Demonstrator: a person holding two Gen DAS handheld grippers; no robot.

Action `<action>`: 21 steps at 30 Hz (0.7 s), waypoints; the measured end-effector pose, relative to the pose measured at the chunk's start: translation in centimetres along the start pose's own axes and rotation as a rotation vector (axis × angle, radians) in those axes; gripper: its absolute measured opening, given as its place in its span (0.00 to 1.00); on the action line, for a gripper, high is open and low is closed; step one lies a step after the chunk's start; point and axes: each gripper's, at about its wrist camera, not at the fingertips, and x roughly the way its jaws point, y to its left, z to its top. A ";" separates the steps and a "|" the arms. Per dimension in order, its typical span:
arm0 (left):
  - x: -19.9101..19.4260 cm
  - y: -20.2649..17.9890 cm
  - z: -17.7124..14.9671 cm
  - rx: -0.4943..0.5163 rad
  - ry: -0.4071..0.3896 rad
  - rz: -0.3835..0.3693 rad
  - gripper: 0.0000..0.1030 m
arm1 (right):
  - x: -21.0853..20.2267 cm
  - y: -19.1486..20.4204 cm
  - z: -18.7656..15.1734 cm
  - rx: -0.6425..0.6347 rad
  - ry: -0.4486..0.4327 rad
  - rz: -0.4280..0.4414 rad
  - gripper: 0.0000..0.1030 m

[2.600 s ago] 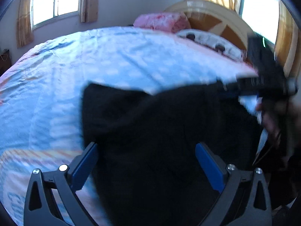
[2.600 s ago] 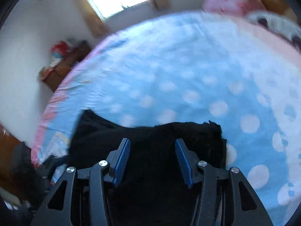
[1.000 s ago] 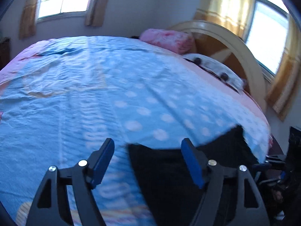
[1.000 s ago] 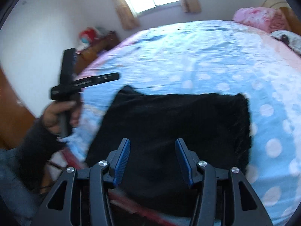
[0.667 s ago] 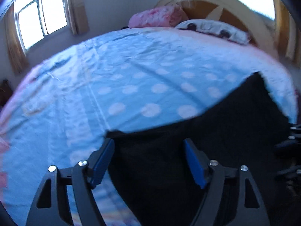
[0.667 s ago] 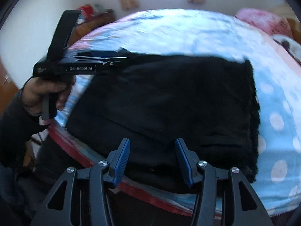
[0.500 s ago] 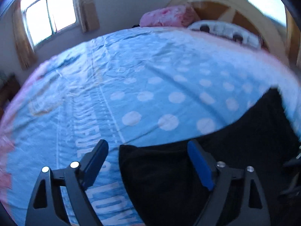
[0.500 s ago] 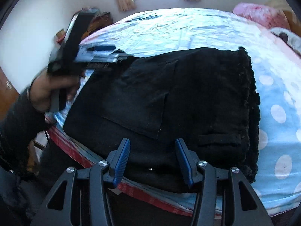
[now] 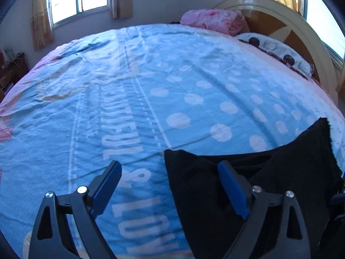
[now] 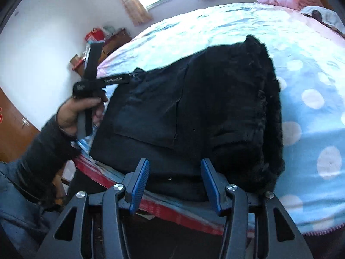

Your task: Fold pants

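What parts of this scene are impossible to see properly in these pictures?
- Black pants: near edge in the right wrist view is hidden behind the right gripper.
- Pants in the left wrist view: right part cut off by the frame.
- Clutter on the corner cabinet: too small, blurred.

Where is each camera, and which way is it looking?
Left wrist view: sits on the left gripper, looking down along its open fingers and across the blue spotted bedspread to the headboard; the black pants lie at lower right.
Right wrist view: sits on the right gripper, looking over the pants at the bed's near edge; the person's left hand and its gripper show here.
Both views share the pants, the bedspread and the pink pillow.
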 end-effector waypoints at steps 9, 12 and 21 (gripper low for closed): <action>-6.5 -3.0 -2.9 0.001 -0.088 0.040 0.92 | -3.2 -2.0 0.8 0.021 -0.162 -0.224 0.50; -5.8 -4.0 -3.8 0.027 -0.061 0.070 0.92 | -1.3 -2.6 0.8 0.016 -0.093 -0.224 0.50; -3.9 -3.5 -5.6 -0.028 -0.009 0.040 0.97 | -0.1 -3.3 0.4 0.007 -0.063 -0.239 0.51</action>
